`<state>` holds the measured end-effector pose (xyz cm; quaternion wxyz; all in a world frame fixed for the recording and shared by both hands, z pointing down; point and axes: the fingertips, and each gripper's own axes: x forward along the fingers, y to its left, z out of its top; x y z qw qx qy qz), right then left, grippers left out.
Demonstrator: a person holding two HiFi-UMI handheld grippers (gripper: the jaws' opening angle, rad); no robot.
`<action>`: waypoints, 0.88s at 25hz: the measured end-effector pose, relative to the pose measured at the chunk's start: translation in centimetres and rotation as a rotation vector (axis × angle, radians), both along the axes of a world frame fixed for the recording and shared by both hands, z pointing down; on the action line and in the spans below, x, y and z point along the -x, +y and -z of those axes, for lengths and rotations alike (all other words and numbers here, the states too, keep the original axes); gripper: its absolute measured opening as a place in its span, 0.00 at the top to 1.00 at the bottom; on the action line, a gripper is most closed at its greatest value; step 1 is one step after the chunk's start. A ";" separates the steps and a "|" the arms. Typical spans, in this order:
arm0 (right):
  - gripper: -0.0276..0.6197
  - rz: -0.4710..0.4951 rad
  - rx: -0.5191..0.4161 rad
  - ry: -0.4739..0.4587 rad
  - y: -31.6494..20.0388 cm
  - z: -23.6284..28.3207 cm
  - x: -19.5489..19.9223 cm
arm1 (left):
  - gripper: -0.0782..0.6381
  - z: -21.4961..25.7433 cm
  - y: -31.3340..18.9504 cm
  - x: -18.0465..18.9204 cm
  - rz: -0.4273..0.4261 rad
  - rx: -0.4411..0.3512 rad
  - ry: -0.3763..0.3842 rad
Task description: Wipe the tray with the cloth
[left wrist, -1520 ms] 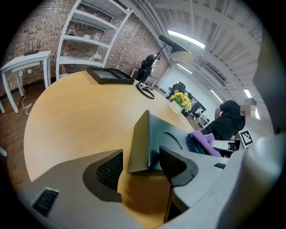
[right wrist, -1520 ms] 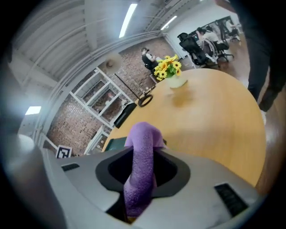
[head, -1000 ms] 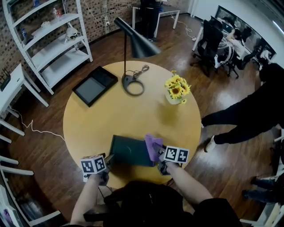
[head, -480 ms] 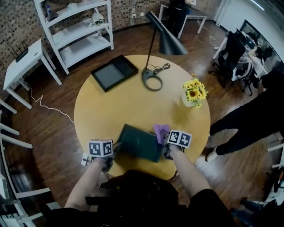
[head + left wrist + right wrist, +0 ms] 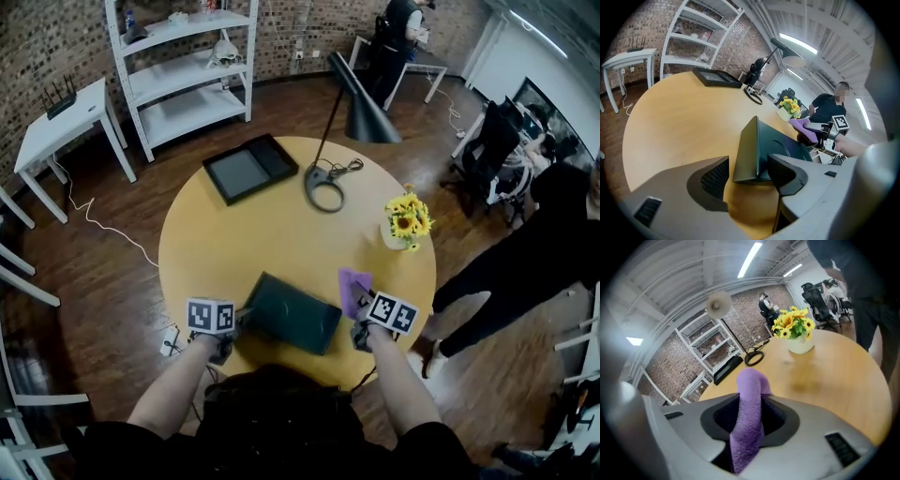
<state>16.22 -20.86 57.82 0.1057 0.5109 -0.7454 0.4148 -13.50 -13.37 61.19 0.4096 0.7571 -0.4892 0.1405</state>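
Note:
A dark green tray lies at the near edge of the round yellow table. My left gripper is shut on the tray's near left corner; in the left gripper view that corner stands between the two pads. My right gripper hangs just right of the tray, shut on a purple cloth. Its jaws have just been closing, with the cloth between them. In the right gripper view the cloth sticks up out of the jaws. The left gripper view also shows the cloth past the tray's far end.
A black lamp with a round base stands at the back of the table. Yellow flowers in a white vase are at the right, a flat black tray at the back left. A person in black stands right of the table.
My right gripper has carried the cloth rightwards and a little up, from over the tray's right end to just beside it. The left gripper has kept its place at the tray's corner.

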 end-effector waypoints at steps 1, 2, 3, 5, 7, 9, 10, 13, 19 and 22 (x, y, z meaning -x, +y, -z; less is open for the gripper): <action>0.79 0.013 -0.018 0.030 0.3 0.4 -0.3 | 0.54 0.1 0.0 0.0 -0.005 -0.017 -0.004; 0.79 0.025 -0.033 0.059 0.6 0.7 -0.6 | 0.54 0.2 0.1 0.1 -0.008 -0.035 -0.011; 0.79 0.035 -0.045 0.087 0.9 0.9 -0.9 | 0.56 0.3 0.2 0.2 -0.008 -0.053 -0.015; 0.78 0.044 -0.064 0.134 1.6 1.1 -1.6 | 0.60 0.8 0.6 0.9 0.008 -0.095 -0.005; 0.77 0.050 -0.080 0.184 2.2 1.3 -2.5 | 0.60 2.2 0.8 1.7 0.042 -0.152 0.040; 0.75 0.057 -0.089 0.243 2.8 1.3 -3.6 | 0.61 4.4 0.9 2.5 0.080 -0.223 0.096; 0.75 0.057 -0.090 0.271 3.1 1.2 -4.1 | 0.63 5.6 0.9 2.9 0.092 -0.260 0.115; 0.69 0.042 -0.081 0.319 4.0 0.6 -5.4 | 0.66 8.4 1.6 4.0 0.106 -0.358 0.137; 0.65 -0.063 -0.164 0.281 5.9 1.3 -7.2 | 0.66 11.9 3.6 6.2 0.185 -0.507 0.186; 0.80 -0.104 -0.264 0.237 6.9 3.3 -7.0 | 0.71 13.3 4.0 7.2 0.231 -0.584 0.194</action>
